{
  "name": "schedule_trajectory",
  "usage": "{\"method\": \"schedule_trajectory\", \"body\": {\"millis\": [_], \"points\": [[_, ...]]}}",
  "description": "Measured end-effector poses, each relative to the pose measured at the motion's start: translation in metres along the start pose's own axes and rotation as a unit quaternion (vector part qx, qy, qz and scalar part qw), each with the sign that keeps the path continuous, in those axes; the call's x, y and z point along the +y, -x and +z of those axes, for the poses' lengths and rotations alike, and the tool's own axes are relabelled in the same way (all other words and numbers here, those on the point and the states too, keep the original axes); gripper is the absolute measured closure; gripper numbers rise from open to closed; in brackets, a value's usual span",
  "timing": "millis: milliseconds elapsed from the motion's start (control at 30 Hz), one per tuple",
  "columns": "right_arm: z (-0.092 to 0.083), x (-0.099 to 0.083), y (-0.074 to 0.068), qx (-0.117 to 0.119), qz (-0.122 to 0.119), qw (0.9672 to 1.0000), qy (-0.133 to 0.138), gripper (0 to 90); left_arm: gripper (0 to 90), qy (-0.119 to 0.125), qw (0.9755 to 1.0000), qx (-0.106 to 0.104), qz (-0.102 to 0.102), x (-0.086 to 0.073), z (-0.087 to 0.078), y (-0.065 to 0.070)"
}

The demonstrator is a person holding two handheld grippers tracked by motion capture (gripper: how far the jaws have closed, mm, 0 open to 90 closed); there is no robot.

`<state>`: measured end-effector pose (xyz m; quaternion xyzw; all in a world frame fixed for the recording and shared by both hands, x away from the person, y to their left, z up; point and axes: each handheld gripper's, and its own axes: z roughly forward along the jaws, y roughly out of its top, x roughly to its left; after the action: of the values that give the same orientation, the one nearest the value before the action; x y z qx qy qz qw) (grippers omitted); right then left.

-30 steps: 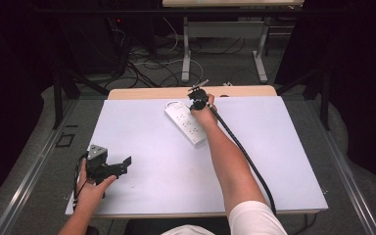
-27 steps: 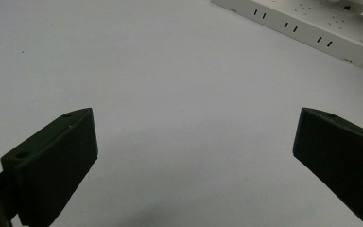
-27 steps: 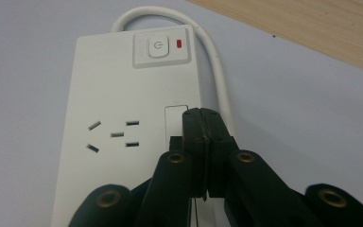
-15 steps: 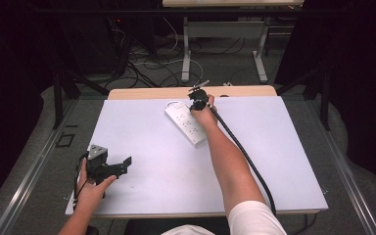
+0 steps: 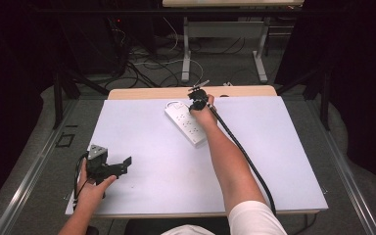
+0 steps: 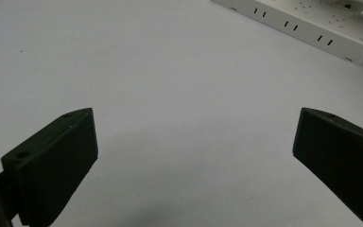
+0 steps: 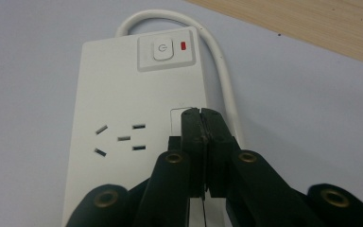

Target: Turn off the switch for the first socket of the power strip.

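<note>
I see the white power strip lying slantwise on the white table, toward twelve o'clock near the far edge, its switch end farthest from me. My right gripper hangs directly over it, jaws clenched together on nothing. My left gripper sits at eight o'clock, well apart, jaws spread wide.

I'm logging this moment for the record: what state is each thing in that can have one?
White plastic power strip: flat on the table, sockets up, nothing plugged into the visible sockets.
Red indicator beside its switch: cannot tell whether lit.
White cord: attached at the switch end, curving alongside the strip.
Left gripper: open, holding nothing, above bare white tabletop.
Right gripper: jaws closed together over the strip.
</note>
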<state>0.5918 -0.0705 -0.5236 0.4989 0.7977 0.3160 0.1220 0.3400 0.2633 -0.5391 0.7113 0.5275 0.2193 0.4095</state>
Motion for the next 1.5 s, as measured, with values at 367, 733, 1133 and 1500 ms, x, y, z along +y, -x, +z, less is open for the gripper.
{"method": "schedule_trajectory", "body": {"millis": [367,733,1133,1500], "points": [[0.0012,-0.0004,0.0003,0.007,-0.001,1.0,0.006,90.0,0.5,0.001,1.0,-0.001,-0.001,-0.0001,-0.0002,0.0],[0.0013,-0.0002,-0.0014,0.002,-0.011,0.9999,0.0,90.0,0.5,0.0,1.0,0.0,-0.001,-0.0004,-0.0005,-0.0001],[0.0011,-0.0018,-0.0025,-0.004,-0.006,1.0,-0.005,90.0,0.5,-0.001,1.0,0.001,0.001,-0.0002,0.0,0.0004],[0.0015,-0.0047,-0.0026,-0.009,-0.005,0.9999,0.01,88.7,0.5,-0.007,1.0,-0.001,0.002,0.0001,-0.0006,0.0003]]}}
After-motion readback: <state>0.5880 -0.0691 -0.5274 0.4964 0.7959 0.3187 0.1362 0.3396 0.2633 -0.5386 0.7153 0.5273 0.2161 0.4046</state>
